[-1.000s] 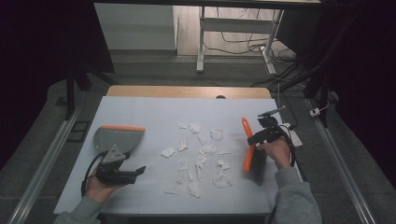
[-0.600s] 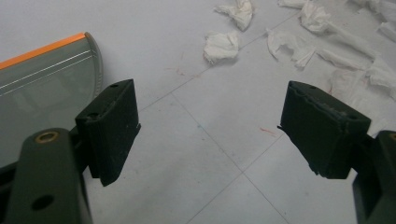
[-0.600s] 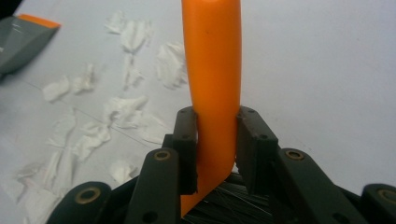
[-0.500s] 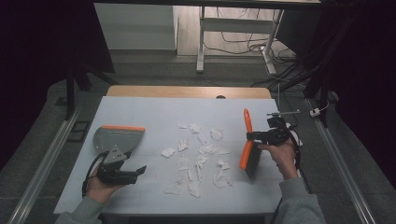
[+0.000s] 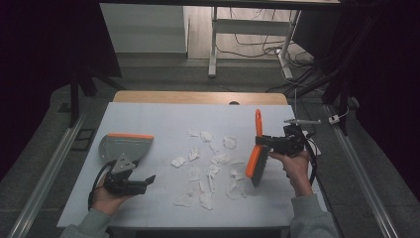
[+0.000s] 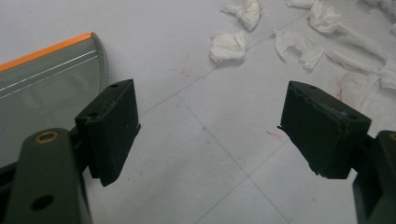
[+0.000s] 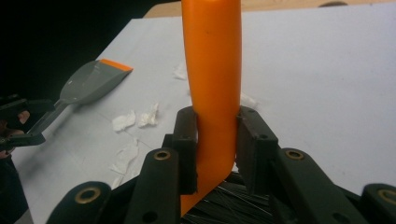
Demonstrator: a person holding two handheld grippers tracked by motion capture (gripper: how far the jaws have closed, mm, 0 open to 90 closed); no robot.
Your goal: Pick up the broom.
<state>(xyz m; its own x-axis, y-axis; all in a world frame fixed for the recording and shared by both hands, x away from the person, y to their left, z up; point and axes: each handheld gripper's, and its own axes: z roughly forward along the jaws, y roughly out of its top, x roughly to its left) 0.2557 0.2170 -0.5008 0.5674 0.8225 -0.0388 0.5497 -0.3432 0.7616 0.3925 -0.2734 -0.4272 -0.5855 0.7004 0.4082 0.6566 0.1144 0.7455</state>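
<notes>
My right gripper [image 5: 266, 142] is shut on the orange handle of a hand brush [image 5: 257, 154], held above the table's right side with the handle pointing away and the dark bristles [image 5: 261, 171] low. In the right gripper view both jaws press the brush handle [image 7: 212, 70] from either side. A grey dustpan [image 5: 126, 146] with an orange lip lies flat at the left. My left gripper [image 5: 146, 180] rests on the table just in front of it, open and holding nothing. The left gripper [image 6: 212, 126] has its jaws wide apart over bare table beside the dustpan [image 6: 42, 79].
Several crumpled white paper scraps [image 5: 208, 166] lie scattered over the middle of the white table [image 5: 163, 116], between the dustpan and the brush. Some scraps [image 6: 229, 46] lie ahead of the left jaws. A cable trails from the right gripper toward the table's right edge.
The right hand has lifted the brush a little and tipped its handle more upright, drifting slightly left. The left hand and the dustpan have stayed put.
</notes>
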